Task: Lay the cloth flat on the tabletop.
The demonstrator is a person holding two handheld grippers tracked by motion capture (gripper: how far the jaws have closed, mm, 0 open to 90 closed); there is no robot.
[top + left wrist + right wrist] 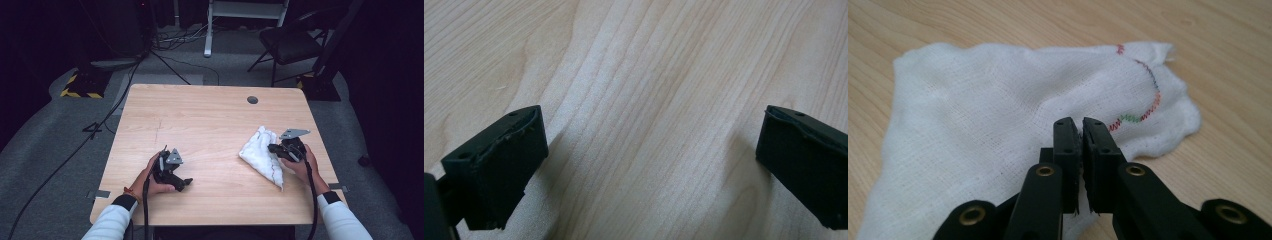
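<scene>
So right gripper (1082, 131) pinched shut on cloth (998, 110) edge | cloth ran diagonally, mostly to gripper's left | left gripper (651, 150) wide open, well apart

— Where is free room found on the tabletop (210, 125)?
— The far edge, the middle and the left side are left bare.
— What is in the way?
— Only the white cloth (260, 152), laid near the right edge.

White sleeves with dark cuffs; an orange band at the wrist behind the left tongs (186, 183). Black tongs, brass rivets behind the right tongs (1082, 131), grey three-cornered plates on top, black cables trailing behind.
</scene>
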